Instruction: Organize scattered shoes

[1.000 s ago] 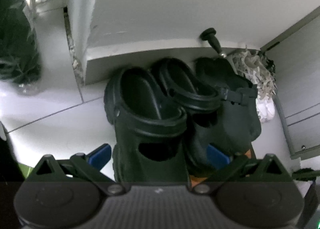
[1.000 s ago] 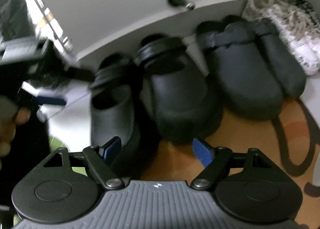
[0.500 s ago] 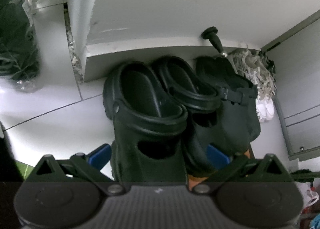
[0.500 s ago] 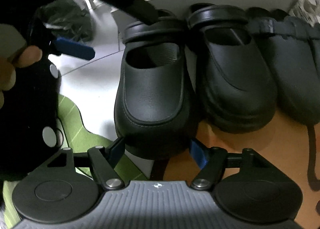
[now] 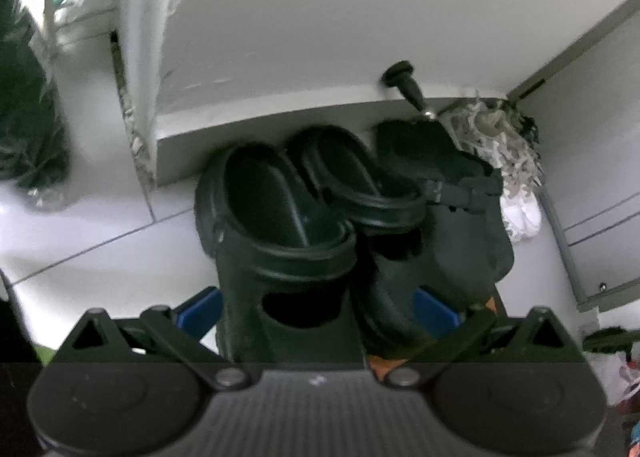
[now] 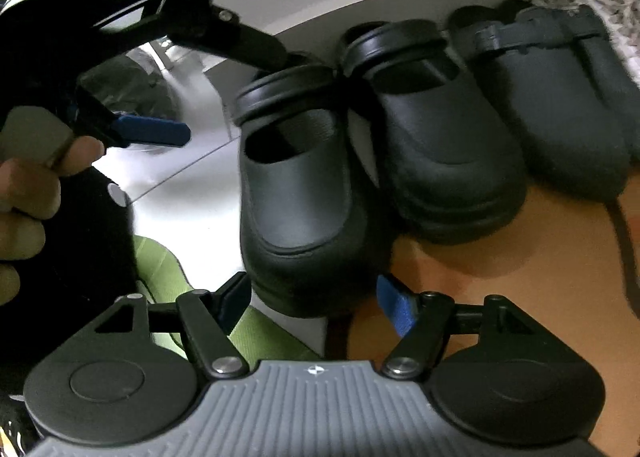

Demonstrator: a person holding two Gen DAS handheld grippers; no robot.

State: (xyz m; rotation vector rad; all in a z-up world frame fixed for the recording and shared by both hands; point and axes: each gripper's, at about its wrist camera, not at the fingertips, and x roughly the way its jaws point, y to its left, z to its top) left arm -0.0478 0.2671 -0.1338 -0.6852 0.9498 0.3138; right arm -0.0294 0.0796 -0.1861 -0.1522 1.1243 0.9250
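Clog (image 6: 296, 193): likely light, springy foam; heel strap or toe sides grip best.
Left gripper (image 5: 316, 307): jaws wide.
Right gripper (image 6: 316, 297): jaws wide, flanking toe.

A white wall (image 5: 360, 17) is filling the upper part of the left wrist frame, with a black doorstop (image 5: 404, 83) jutting from it right of centre. Pale floor tiles (image 5: 80, 241) are spreading across the left. A dark plastic bag (image 5: 28, 137) is sitting at the far left edge. An orange mat (image 6: 500, 281) is lying at lower right of the right wrist frame, a green mat (image 6: 160, 269) at lower left. A grey cabinet (image 5: 592, 185) is standing at the right.
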